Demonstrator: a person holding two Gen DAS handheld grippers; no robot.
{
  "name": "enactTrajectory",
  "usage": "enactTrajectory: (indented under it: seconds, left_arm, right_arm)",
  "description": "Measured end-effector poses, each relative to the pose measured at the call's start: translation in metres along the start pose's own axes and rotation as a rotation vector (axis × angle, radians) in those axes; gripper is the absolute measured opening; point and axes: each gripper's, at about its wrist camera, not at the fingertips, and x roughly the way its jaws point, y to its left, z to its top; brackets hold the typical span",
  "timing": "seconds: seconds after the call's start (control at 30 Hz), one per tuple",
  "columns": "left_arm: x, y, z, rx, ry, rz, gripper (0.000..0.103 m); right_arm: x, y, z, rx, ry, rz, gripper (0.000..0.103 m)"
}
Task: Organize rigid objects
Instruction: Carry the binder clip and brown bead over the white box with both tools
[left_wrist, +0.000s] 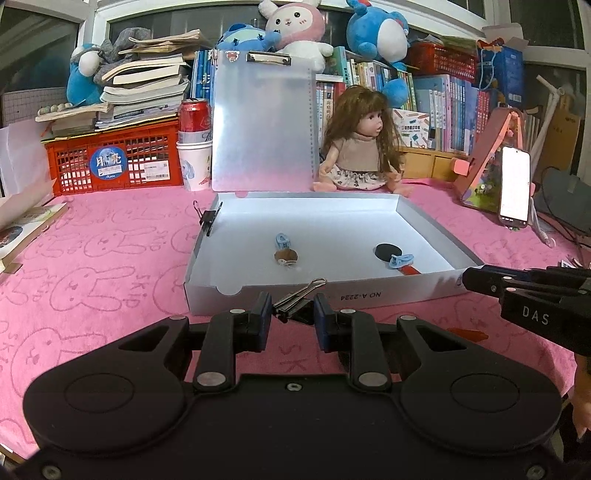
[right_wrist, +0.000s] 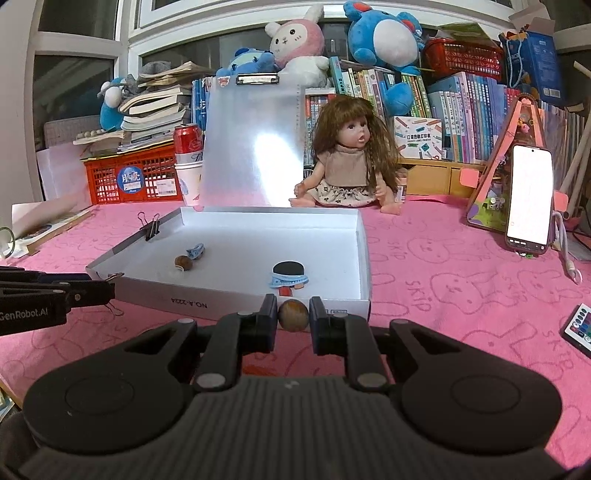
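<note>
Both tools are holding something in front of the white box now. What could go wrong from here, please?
1. The round brown nut in the right tool is smooth; it may slip out and roll off the pink cloth.
2. The left tool grips the binder clip off-centre, so it could twist free.
3. Either load may catch the box front wall.

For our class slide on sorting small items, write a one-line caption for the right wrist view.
Right gripper holds a brown nut just before the open white box on the pink cloth.
</note>
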Motion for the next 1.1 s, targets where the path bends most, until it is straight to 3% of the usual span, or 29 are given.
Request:
enactTrajectory:
  seconds: [0.57,1.1]
  left_arm:
    - [0.032,0.010,0.042,-0.037,0.024,-0.031,0.023]
    - [0.121,0.023,0.114,-0.133,0.119,-0.104,0.023]
  right_arm:
    - [0.029,-0.022,0.025,0.116,0.041,0.019,0.022]
    - [0.106,-0.036,0.082,0.250,0.177,0.102,0.022]
